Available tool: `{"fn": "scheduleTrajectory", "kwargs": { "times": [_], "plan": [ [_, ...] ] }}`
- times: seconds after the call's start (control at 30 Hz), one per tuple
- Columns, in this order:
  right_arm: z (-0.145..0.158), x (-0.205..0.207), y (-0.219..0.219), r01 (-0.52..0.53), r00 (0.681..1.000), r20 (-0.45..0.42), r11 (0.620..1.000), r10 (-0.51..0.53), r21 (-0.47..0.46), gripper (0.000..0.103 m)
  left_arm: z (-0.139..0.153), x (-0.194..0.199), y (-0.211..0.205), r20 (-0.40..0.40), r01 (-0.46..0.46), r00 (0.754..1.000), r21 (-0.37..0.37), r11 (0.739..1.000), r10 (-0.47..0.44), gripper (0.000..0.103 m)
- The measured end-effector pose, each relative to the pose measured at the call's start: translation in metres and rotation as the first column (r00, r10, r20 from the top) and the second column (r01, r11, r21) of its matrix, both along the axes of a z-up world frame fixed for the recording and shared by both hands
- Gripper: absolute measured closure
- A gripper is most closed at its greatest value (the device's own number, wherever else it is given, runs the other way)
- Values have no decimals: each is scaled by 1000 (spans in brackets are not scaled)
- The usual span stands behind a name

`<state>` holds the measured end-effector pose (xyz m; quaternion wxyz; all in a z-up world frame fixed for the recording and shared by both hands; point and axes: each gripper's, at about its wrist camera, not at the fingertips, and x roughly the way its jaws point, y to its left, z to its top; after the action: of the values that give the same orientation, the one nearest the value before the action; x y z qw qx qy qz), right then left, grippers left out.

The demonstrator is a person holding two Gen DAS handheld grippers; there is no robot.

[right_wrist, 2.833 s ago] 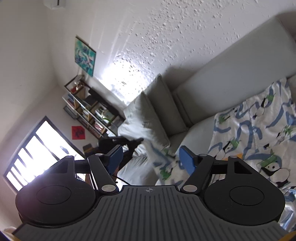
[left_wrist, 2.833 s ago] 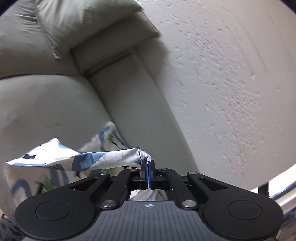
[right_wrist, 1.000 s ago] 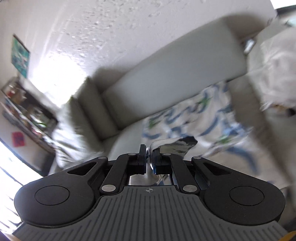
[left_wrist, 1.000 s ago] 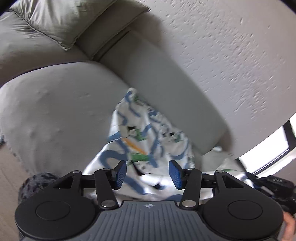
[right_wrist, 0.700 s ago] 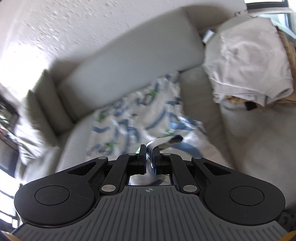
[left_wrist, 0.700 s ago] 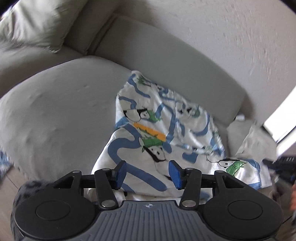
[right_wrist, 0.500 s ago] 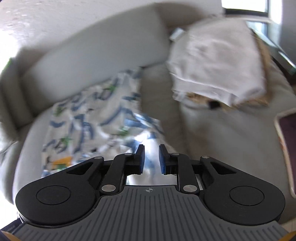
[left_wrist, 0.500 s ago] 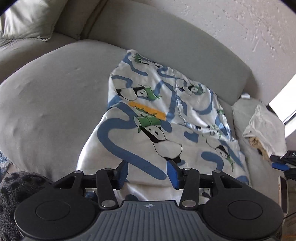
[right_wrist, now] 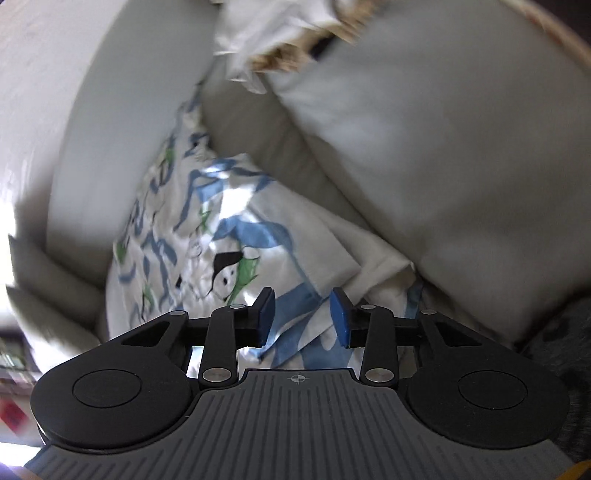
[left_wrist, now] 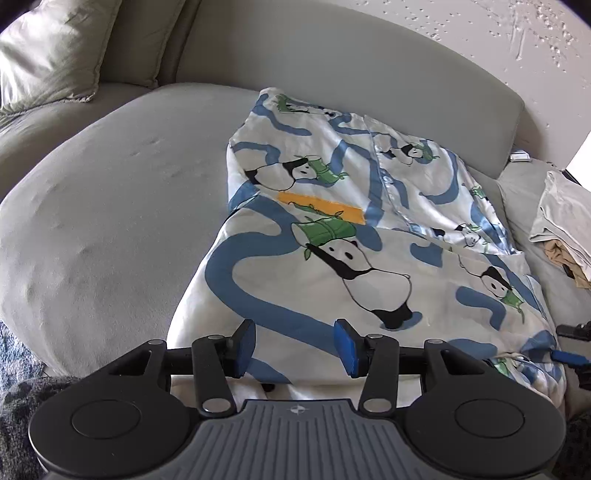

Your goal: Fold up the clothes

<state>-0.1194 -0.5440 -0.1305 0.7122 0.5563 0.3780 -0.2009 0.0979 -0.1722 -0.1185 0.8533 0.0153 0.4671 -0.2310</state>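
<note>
A white cloth with pandas lies on the grey sofa. It has thick blue curvy lines, black and white pandas, green bamboo and one orange patch. It looks shiny and smooth, with a few soft wrinkles. One layer is folded over another, and a seam runs down the far half.

The cloth is longer than it is wide. Its long way runs from the front edge of the sofa seat up to the sofa's back cushion. The far end leans a little up against the back cushion. The near end hangs just over the front edge of the seat.

The left gripper hangs over the near end of the cloth. Its blue pads are wide apart and hold nothing. The right gripper is over the cloth too, close to its right side. Its pads are also spread wide and hold nothing. That view is blurry.

To the left of the cloth the seat is bare, all the way to a pale pillow in the far left corner. To the right there is only a narrow strip of seat. Past it sits a small pile of beige clothes, near the cloth but not touching it. Behind the sofa is a bumpy white wall.
</note>
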Motion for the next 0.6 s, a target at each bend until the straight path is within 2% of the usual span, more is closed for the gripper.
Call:
{"fn": "scheduleTrajectory", "kwargs": {
  "times": [0.1,0.2,0.23,0.27,0.3,0.47,0.53,0.57,0.6],
  "plan": [
    [-14,-2,-2,65,998,4,996,-66,63,63,-9,7,2,-48,-18,999,9,1000,19,60],
    [-17,0,-4,111,994,11,992,-112,55,66,-11,6,1,-52,-16,999,21,1000,18,61],
    [-17,2,-5,121,993,8,992,-122,39,82,-12,6,1,-54,-13,998,21,1000,14,61],
    [-17,3,-6,123,992,8,992,-123,15,94,-12,6,1,-57,-10,998,20,1000,11,61],
    [-13,4,-4,118,993,16,993,-118,-13,98,-12,6,1,-59,-7,998,20,1000,8,61],
    [15,6,7,103,993,71,975,-90,-197,100,-14,5,0,-75,9,997,16,1000,-8,61],
    [19,11,8,82,996,41,968,-74,-239,99,-14,5,0,-69,15,998,33,999,-12,61],
    [16,15,7,60,998,7,971,-60,-232,94,-14,5,0,-67,16,998,40,999,-14,60],
    [12,15,6,45,999,-21,980,-50,-193,78,-9,4,1,-45,10,999,41,999,-8,60]
  ]
}}
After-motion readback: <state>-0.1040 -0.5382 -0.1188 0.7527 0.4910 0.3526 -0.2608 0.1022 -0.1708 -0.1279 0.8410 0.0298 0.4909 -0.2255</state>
